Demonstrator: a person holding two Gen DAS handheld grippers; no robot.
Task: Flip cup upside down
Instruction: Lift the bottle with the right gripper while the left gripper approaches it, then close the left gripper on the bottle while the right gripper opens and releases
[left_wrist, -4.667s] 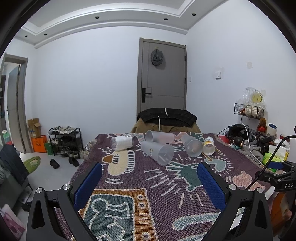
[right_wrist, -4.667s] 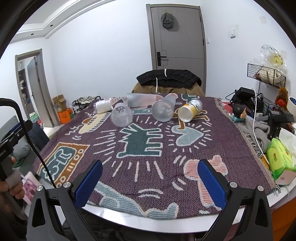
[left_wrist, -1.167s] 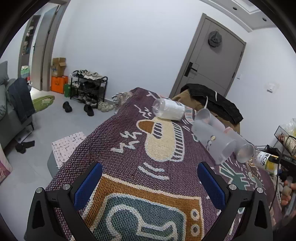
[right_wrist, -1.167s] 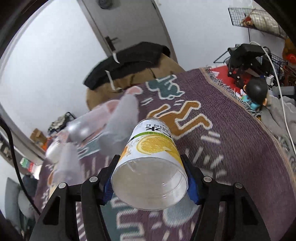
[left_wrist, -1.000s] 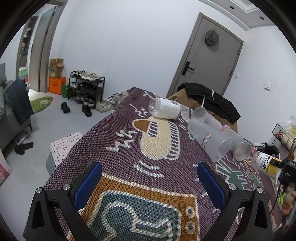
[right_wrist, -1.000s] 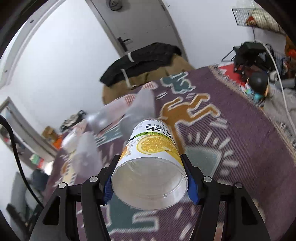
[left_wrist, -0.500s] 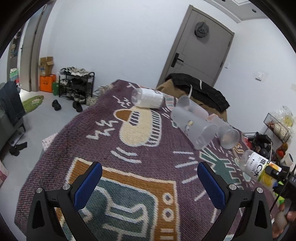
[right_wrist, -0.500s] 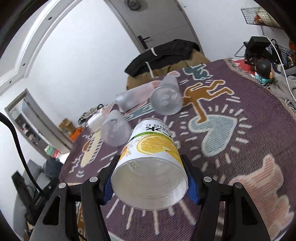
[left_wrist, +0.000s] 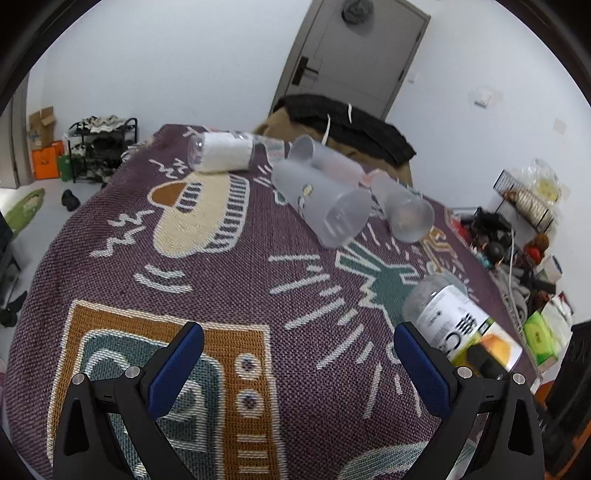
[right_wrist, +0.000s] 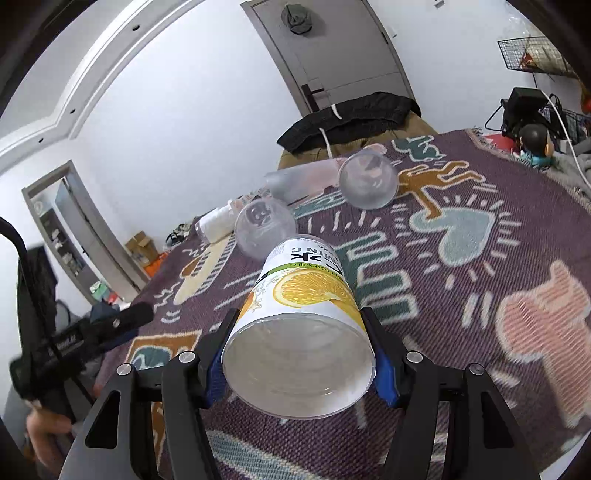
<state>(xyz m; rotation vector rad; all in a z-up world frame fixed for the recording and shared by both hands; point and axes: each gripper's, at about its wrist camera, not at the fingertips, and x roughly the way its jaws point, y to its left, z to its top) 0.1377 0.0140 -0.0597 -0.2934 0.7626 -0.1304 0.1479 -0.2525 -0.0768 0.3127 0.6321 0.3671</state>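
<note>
right claw | clamped on lemon cup | mouth toward camera

A lemon-printed clear plastic cup sits between the right gripper's fingers, mouth toward the camera; three frosted plastic cups lie beyond on the patterned woven blanket.

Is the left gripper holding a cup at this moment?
No, the left gripper is open with nothing between its jaws, only the patterned blanket beyond.

Purple patterned blanket; white cup with orange-slice print.
</note>
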